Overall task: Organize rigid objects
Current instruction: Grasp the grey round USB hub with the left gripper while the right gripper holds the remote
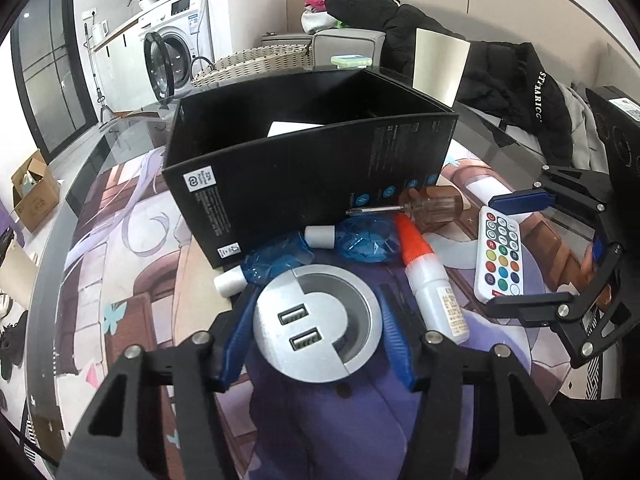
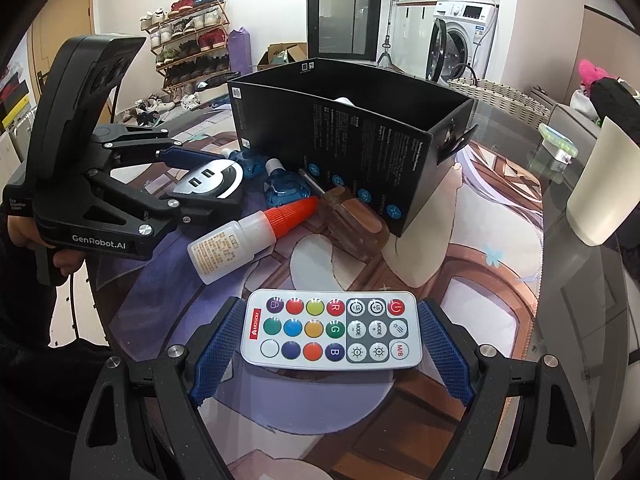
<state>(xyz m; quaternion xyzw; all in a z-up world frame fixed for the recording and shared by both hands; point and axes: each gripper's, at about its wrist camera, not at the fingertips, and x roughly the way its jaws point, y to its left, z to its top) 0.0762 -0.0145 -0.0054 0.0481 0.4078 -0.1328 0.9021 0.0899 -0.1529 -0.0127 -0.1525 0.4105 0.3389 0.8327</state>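
Both grippers spread wide, each straddling an item beside the black box; nothing gripped.

Left gripper brackets the round USB hub, right gripper brackets the remote, both flat on the bench mat. Risks: thin remote slips under the pads; closing on the hub nudges the touching blue bottle and glue bottle; box wall blocks the lift.

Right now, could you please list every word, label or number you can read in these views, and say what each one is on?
"GenRobot.AI": side of the left gripper.
"R", "G", "B", "MODE", "M/B": buttons on the remote control.
"STMARICC", cut off: sleeve of the black jacket.
Small white print on the black box and the label on the glue bottle: too small to read.
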